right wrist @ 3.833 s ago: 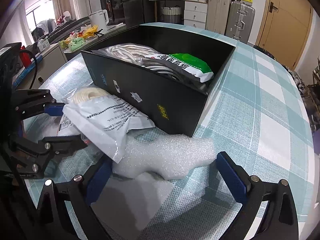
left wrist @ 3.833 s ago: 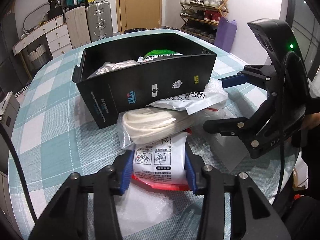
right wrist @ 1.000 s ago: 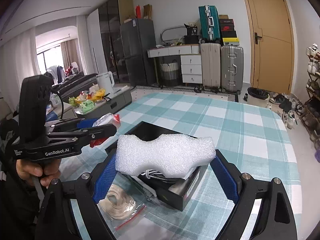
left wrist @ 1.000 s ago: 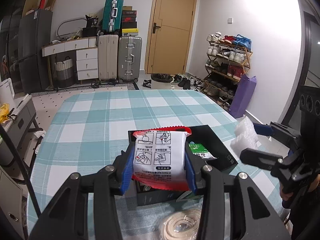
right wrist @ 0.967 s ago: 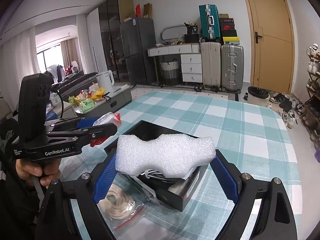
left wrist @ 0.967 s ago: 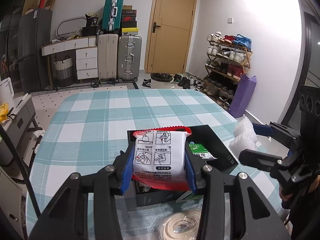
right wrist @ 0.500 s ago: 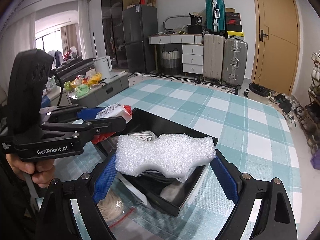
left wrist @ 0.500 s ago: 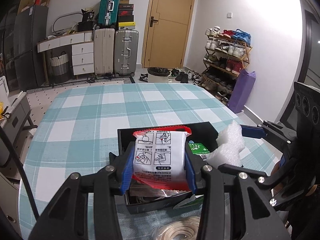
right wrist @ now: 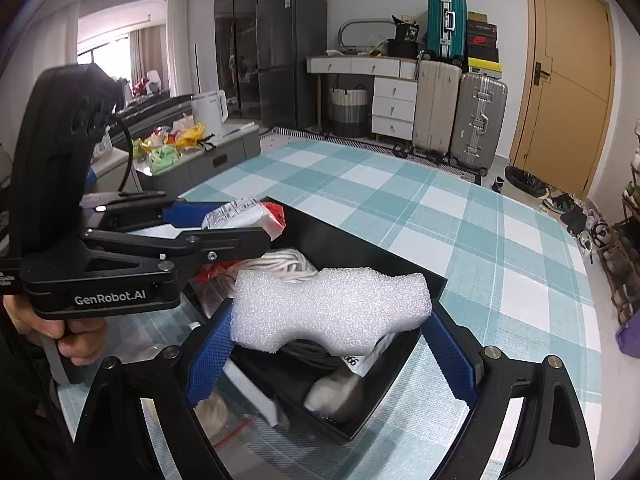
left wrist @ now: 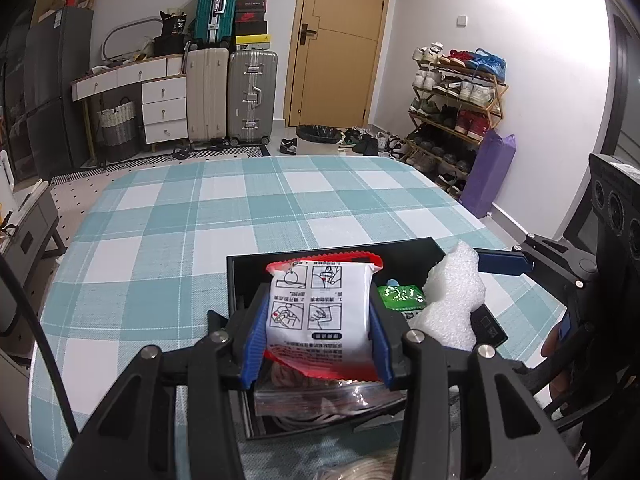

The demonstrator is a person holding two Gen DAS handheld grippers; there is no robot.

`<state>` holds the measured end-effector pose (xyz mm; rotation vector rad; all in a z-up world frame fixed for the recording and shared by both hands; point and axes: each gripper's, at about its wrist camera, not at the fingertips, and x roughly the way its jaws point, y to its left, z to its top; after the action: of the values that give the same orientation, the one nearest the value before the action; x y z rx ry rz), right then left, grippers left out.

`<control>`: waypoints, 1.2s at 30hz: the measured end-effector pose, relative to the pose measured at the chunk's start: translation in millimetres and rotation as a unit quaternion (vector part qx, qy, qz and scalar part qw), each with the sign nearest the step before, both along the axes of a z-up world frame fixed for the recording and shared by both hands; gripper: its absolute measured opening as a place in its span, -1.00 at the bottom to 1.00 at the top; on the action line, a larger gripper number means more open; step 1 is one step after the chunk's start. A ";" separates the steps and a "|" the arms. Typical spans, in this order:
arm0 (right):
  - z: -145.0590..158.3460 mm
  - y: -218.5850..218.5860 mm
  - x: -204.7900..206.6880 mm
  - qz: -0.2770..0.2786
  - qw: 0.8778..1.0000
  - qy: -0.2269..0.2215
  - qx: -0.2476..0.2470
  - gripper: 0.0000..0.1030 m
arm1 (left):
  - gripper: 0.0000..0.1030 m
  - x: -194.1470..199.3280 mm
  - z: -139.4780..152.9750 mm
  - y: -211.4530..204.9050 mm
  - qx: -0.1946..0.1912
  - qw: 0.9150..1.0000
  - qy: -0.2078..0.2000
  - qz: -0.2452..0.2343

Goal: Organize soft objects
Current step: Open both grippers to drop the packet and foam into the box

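Low at frame bottom, the left gripper (left wrist: 318, 330) clamps a white sachet (left wrist: 320, 316) over the black box (left wrist: 328, 250); the right gripper (right wrist: 330, 344), angled downward, pinches a foam block (right wrist: 328, 308), and only its view shows the hand (right wrist: 76, 338) on the left handle.

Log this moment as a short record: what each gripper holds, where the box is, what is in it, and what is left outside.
left gripper: shut on white sachet with red edges
right gripper: shut on white foam piece
position: both held over the black box
black box: on the checked tablecloth, open top
box contents: white cord coil, green-labelled packet
outside box: bagged cord coil at near side
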<state>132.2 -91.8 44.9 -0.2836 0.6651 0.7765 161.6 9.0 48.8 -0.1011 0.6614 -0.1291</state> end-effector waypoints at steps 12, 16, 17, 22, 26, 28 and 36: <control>-9.8 8.9 10.8 0.001 0.999 -0.019 -0.038 0.77 | -0.16 15.1 -11.8 -5.2 0.019 1.000 0.018 0.004; -11.4 11.6 13.6 0.003 0.998 -0.027 -0.049 0.77 | -0.15 17.3 -14.8 -6.4 0.026 0.999 0.022 0.003; -11.8 12.0 14.3 0.003 0.998 -0.028 -0.051 0.77 | -0.15 17.3 -15.2 -6.8 0.029 0.999 0.022 0.003; -12.1 13.4 15.7 -0.003 0.998 -0.032 -0.058 0.85 | -0.12 17.9 -14.7 -6.9 0.028 0.999 0.026 0.003; -9.9 10.1 13.6 -0.016 0.997 -0.037 -0.060 0.98 | 0.15 17.6 -11.9 -4.8 0.016 0.999 0.030 -0.001; -8.0 6.1 11.5 -0.013 0.998 -0.033 -0.055 0.98 | 0.34 14.2 -8.6 -6.5 0.018 0.999 0.026 0.001; 2.7 -19.4 -3.8 -0.027 0.999 -0.009 -0.018 0.99 | 1.00 -6.9 7.8 -7.1 0.027 1.000 0.000 0.014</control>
<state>128.4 -111.1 47.6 -0.3037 0.6668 0.7109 154.7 1.9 56.6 -0.0579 0.6636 -0.0840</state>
